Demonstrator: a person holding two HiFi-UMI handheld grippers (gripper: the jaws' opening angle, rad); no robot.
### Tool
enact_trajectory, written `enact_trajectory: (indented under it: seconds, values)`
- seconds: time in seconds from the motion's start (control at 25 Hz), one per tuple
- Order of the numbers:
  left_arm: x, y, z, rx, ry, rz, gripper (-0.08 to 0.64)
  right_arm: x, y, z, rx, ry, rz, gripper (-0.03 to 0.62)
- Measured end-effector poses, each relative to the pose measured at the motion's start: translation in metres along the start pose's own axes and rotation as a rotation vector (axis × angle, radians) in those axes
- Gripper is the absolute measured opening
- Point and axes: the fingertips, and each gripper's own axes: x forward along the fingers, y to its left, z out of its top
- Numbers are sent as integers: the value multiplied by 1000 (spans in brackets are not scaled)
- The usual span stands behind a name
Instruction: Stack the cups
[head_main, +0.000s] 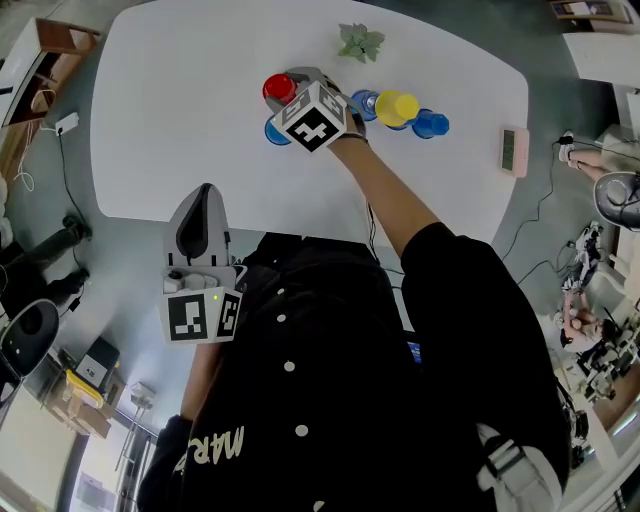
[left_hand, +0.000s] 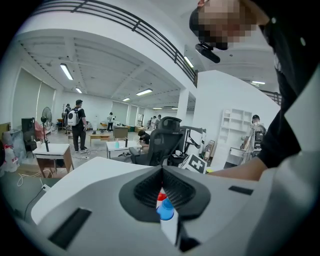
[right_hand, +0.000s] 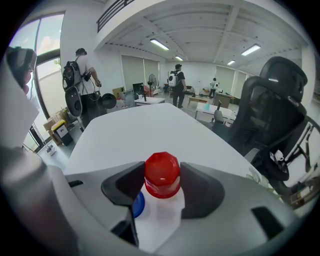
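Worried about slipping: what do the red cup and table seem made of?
The red cup: probably glossy plastic, judging by its even saturated colour and small bright highlight. The table: smooth matte white top, perhaps laminate; no grain or glare shows.

This is looking like an open-plan office or lab hall. Strip lights (left_hand: 66, 71) are running along a high ceiling, people (left_hand: 77, 125) with backpacks are standing among small desks (left_hand: 52, 152), white shelving (left_hand: 234, 125) is lining a wall, and a black office chair (right_hand: 277, 100) is sitting by the white table's (head_main: 180, 120) edge.
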Motion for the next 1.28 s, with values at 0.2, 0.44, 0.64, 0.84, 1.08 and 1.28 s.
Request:
enact_trajectory:
  seconds: [0.2, 0.44, 0.64, 0.84, 1.08, 1.28]
  values:
    - [4, -7, 5, 6, -19, -25, 11, -25, -4, 15, 29, -54, -27, 224]
    - [14, -23, 12, 16, -31, -69, 11, -84, 4, 37, 32, -134, -22, 224]
    - [24, -41, 15, 22, -45, -112, 11, -133, 10, 38, 30, -172, -28, 222]
    - [28, -57, 20, 33, -60, -153, 11, -173, 26, 14, 40, -152, 13, 222]
    - [37, -80, 25, 47, -67, -198, 11, -200, 26, -45, 67, -70, 20, 222]
    - [43, -97, 24, 56, -58, -222, 11, -225, 11, -88, 97, -18, -16, 222]
